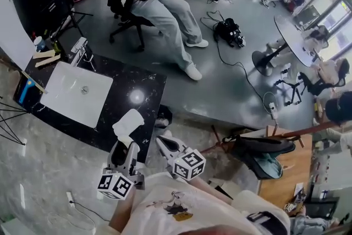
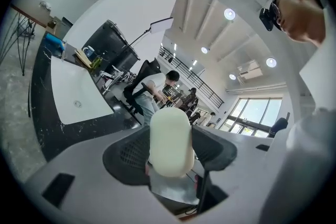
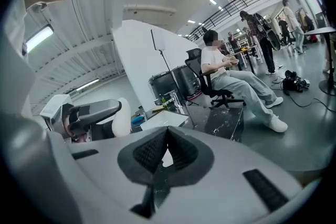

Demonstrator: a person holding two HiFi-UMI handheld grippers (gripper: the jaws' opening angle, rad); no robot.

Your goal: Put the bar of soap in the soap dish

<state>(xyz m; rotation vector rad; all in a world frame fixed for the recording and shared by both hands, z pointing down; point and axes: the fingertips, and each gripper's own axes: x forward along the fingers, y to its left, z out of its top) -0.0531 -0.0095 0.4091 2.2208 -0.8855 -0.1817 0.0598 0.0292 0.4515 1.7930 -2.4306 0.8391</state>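
Observation:
A white oval bar of soap stands upright between the fingers of my left gripper, which is shut on it just off the near edge of the black marble counter. In the left gripper view the bar of soap fills the gap of the left gripper. My right gripper hovers beside it to the right, shut with nothing held; its jaws meet in the right gripper view. A pale wooden slatted piece lies at the counter's far left; I cannot tell whether it is the soap dish.
A white sink with a faucet is set in the counter. A blue item and a bottle sit at its left end. A person sits on an office chair beyond. Cables and a bag lie on the floor.

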